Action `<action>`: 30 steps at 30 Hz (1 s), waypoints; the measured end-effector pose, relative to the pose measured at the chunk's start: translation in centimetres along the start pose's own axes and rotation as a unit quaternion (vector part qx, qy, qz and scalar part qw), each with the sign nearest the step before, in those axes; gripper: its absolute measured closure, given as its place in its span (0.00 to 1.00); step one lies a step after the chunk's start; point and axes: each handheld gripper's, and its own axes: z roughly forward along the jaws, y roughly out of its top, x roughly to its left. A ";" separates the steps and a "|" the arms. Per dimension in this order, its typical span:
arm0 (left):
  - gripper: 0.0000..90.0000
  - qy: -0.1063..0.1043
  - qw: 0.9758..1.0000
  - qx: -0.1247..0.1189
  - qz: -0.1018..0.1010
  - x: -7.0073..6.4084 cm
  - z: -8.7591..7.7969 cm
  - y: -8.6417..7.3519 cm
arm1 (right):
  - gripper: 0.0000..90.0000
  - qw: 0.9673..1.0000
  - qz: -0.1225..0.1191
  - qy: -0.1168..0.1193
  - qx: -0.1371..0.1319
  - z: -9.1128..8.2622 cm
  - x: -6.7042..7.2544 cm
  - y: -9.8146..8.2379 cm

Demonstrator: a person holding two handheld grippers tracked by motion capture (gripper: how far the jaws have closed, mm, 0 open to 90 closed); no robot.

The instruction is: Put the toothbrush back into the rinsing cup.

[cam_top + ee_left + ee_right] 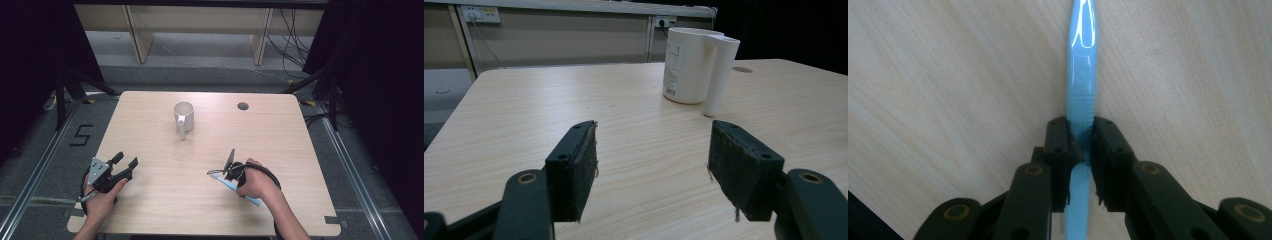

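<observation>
While the right gripper (1080, 150) has its fingers (1060, 150) pinched tight on a light blue plastic toothbrush handle (1081, 85) lying flat on the desk (280, 140) near its front edge, the left gripper (654, 170) rests well apart with fingers wide open and nothing between them. A white mug (183, 119) stands upright farther back, handle toward the person, beside a round cable hole (243, 106); bare wood lies between it and both grippers.
</observation>
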 end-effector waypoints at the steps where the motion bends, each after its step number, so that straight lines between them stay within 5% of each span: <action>1: 0.40 0.000 1.000 0.000 0.000 0.0 0.0 0.0 | 0.87 1.000 0.000 0.000 0.000 0.0 0.0 0.0; 20: 0.40 0.001 1.000 0.001 0.001 0.0 0.0 0.0 | 0.88 0.999 0.030 0.019 -0.029 -0.6 -0.3 -0.9; 29: 0.40 0.001 1.000 0.000 -0.001 0.0 0.0 0.0 | 0.88 0.998 0.028 0.023 -0.044 -1.3 -0.3 -1.0; 30: 0.40 0.001 1.000 0.000 -0.001 0.0 0.0 0.0 | 0.88 0.998 0.013 0.024 -0.051 -1.4 -0.6 -1.1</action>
